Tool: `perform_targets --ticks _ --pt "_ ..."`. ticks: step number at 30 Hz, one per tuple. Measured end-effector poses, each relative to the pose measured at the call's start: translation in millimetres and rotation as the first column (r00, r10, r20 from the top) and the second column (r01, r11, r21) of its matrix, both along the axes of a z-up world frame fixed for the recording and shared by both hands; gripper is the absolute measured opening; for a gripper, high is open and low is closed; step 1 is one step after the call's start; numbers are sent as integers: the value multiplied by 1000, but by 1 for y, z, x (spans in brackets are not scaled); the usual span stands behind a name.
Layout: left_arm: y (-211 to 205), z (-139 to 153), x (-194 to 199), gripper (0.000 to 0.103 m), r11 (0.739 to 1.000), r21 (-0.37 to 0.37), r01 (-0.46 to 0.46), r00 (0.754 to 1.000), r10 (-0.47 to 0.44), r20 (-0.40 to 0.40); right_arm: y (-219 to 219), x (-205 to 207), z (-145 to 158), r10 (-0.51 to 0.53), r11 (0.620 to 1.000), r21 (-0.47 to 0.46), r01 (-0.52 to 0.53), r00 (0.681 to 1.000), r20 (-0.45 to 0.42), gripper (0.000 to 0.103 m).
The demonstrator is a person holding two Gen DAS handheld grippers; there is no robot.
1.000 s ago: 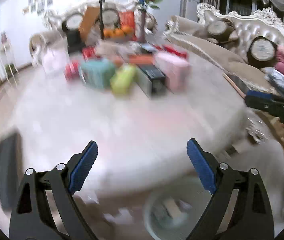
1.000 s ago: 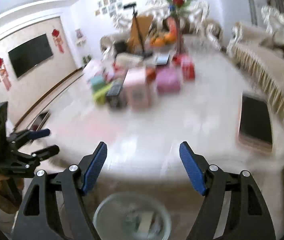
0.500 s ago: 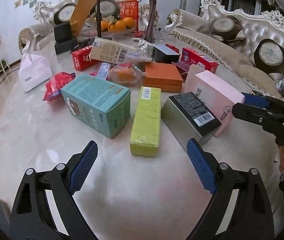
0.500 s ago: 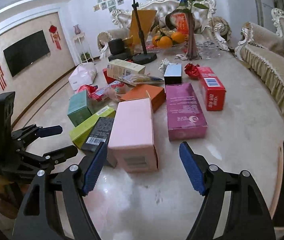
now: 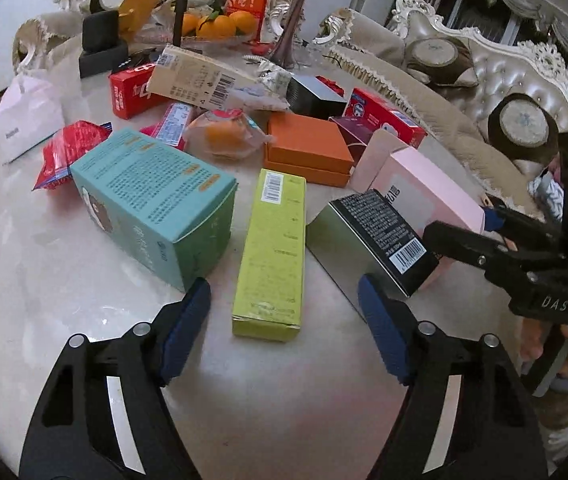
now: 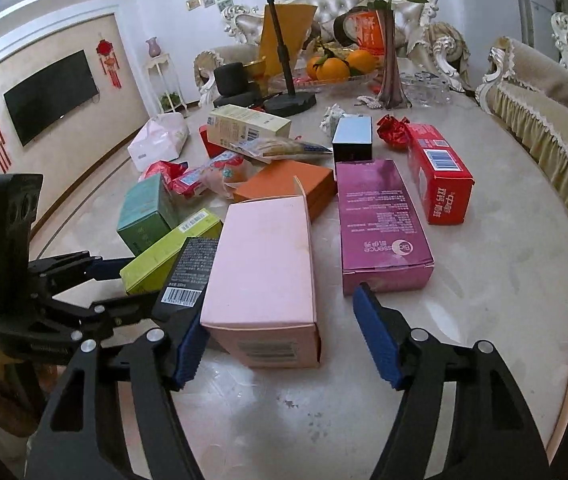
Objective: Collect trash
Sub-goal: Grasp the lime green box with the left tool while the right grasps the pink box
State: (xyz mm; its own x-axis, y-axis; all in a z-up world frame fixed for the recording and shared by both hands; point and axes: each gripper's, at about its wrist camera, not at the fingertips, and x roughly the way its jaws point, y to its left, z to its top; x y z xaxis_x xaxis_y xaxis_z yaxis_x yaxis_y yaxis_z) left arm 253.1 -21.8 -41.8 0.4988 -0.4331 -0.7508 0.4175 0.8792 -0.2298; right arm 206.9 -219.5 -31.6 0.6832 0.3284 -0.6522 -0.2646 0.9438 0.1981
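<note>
Looking across the marble table (image 5: pixel 44 264), I see it covered with empty packaging. Biggest near me is the pink box (image 6: pixel 262 276), lying flat with its far flap up; my right gripper (image 6: pixel 284 340) sits at its near end with jaws wide open, the left pad touching or nearly touching the box's near left corner, the right pad clear of it. Just right of it lies the purple box (image 6: pixel 381 224), then the red box (image 6: pixel 439 172) beyond that. On the left wrist view, the teal box (image 5: pixel 156 204) stands at the left, and the green box (image 5: pixel 274 248) lies lengthwise straight ahead of my left gripper (image 5: pixel 284 332), whose jaws are also open and holding nothing; its pads flank the box's near end without touching it. A silver box with a black barcoded face (image 5: pixel 367 240) leans between the green and pink ones. Behind sit the orange box (image 5: pixel 307 152), a cream carton (image 5: pixel 200 76), a wrapped orange snack (image 5: pixel 224 136) and a red wrapper (image 5: pixel 68 152). Farther back I make out a vase (image 6: pixel 389 64) and a dish of oranges (image 6: pixel 339 66).
</note>
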Motion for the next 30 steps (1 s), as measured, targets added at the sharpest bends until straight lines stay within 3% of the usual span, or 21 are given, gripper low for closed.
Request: perform_targets --ticks 7,8,9,10,11,14,18,22,25,27,30 --pt "-8 1 9 74 997 71 -19 1000 18 4 0 9 -4 9 1000 9 -9 1000 -24 66" --pt "-9 1 10 73 996 83 -23 1000 22 7 0 10 -4 14 1000 13 -13 1000 -26 59" --pt "-11 1 10 61 995 98 -26 1000 24 14 -1 12 -5 22 1000 22 -21 999 -36 48" --pt "-12 1 11 40 993 117 -26 999 24 22 -2 12 -5 17 1000 24 -16 999 -36 48" --pt "-13 1 11 31 992 122 -20 1000 17 22 -3 12 -5 14 1000 24 -13 999 -39 47" --pt "-11 3 9 30 993 114 -28 1000 26 15 -2 4 -3 19 1000 25 -18 999 -34 47" --pt "-10 10 -11 30 993 116 -34 998 27 63 -11 -19 7 8 998 60 -8 1000 0 47" --pt "0 38 -50 30 997 64 -45 990 36 136 -34 -58 29 6 988 153 -13 999 43 47" --pt "12 68 -107 30 1000 -6 -25 979 25 202 -46 -100 39 59 971 227 -70 997 58 47" --pt "14 78 -151 30 999 -37 18 977 -10 213 -51 -140 37 113 956 267 -119 993 36 47" --pt "7 67 -212 30 997 -36 62 983 -55 173 -49 -185 22 181 938 309 -157 982 -50 47"
